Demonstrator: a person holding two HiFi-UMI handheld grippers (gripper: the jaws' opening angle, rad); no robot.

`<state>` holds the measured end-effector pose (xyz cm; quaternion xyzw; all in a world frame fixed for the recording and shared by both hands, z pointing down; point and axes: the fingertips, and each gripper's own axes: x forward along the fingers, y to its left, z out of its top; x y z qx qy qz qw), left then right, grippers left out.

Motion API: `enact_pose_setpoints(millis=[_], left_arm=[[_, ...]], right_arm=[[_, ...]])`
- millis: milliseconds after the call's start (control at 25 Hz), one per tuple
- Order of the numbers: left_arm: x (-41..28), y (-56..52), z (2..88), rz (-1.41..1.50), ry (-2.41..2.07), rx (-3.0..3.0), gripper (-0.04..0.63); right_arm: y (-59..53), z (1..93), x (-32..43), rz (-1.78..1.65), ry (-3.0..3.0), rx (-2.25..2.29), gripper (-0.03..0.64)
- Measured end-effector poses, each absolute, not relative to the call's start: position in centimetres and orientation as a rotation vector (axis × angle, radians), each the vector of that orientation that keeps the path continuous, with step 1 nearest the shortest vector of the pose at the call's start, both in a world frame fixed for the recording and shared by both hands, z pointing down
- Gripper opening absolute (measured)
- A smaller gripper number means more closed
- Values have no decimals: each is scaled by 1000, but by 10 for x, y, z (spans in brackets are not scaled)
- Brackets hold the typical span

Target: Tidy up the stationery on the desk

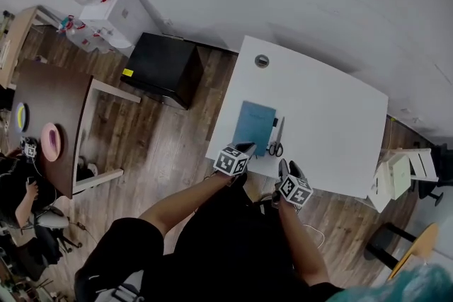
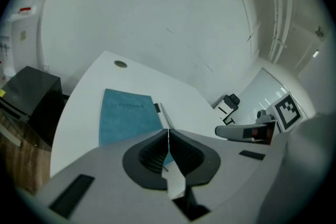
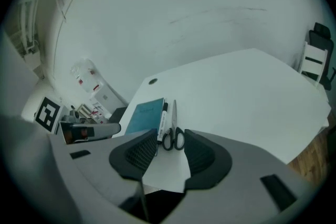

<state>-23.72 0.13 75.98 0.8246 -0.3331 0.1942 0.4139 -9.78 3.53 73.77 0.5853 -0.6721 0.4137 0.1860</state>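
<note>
The notebook lies flat near the lower-left edge of the white worktop, at the middle of the head view, with its long sides running up the frame. A pen sits tight along its right side. Just right of the pen lie the scissors, blades pointing up the frame and handles toward you. The three lie parallel and close together, which reads as a deliberate row: the tidying looks close to done, if not finished.

Your right tongs hang just below the scissors' handles with the jaws standing wide apart. In the right gripper view the handles show in the gap, but they lie on the worktop beyond the pads, so nothing is gripped. That spread would suit either a fresh grasp of the handles or simply standing clear of them.

Your left tongs are closed on nothing, with the tips over the notebook's lower-right corner. A closed tip like that suits nudging an edge square, not lifting. Both tongs point down and away from you toward the row.
</note>
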Motion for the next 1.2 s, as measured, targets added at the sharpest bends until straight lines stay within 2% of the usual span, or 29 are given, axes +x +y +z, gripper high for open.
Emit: enact_pose_setpoints(millis=[200, 360, 400, 480, 600, 920, 1200], left_arm=[[-205, 57, 695, 301, -772, 2241, 18], [-174, 108, 653, 261, -836, 2364, 19], [-165, 123, 643, 254, -860, 2376, 18], [-150, 159, 625, 241, -901, 2408, 18], [-131, 219, 607, 227, -971, 2438, 18], [-99, 339, 550, 226, -1221, 2489, 18], [-81, 367, 503, 161, -1350, 2567, 18]], right_arm=[[56, 670, -83, 1001, -2097, 1687, 158], [107, 628, -78, 896, -2244, 1667, 155], [126, 621, -78, 871, -2275, 1644, 143], [167, 613, -84, 813, -2350, 1555, 62], [229, 611, -90, 797, -2441, 1452, 40], [337, 553, -62, 666, -2487, 1551, 37], [368, 493, -40, 402, -2532, 1667, 35]])
